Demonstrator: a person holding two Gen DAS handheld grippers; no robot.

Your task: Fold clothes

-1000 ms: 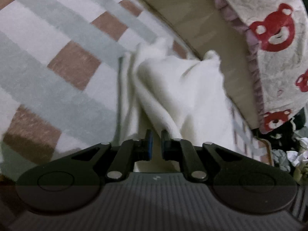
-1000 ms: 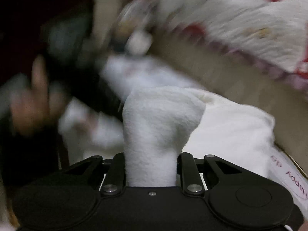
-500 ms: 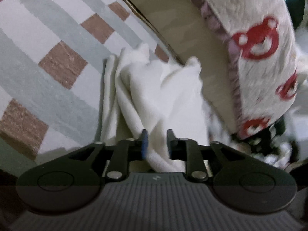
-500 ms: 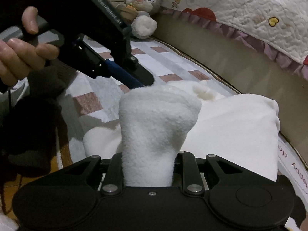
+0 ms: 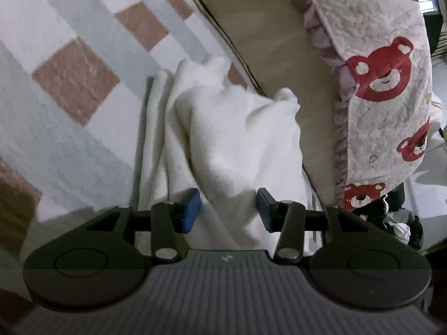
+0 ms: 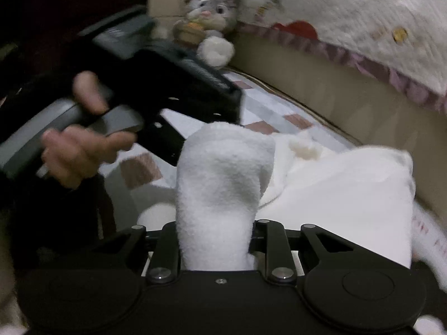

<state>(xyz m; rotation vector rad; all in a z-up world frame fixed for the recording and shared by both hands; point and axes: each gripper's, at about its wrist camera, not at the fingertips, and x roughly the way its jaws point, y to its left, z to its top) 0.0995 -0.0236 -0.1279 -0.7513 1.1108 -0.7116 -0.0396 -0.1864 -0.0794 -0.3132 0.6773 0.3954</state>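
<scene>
White fleece garment (image 5: pixel 232 139): bunched in soft folds on a checked grey, white and brown blanket (image 5: pixel 69 83), close beside a tan bed edge (image 5: pixel 268 36) under a quilt printed with red bears (image 5: pixel 380 69). Left gripper (image 5: pixel 228 205): jaws opening, blue pads (image 5: pixel 191 206) apart with a fold of the fleece between them, not pressed. Right gripper (image 6: pixel 215 247): clamped on a thick roll of the same fleece (image 6: pixel 223 184), with a hand (image 6: pixel 75 153) on the other tool's grey handle and a grey plush rabbit (image 6: pixel 212 19) behind.
</scene>
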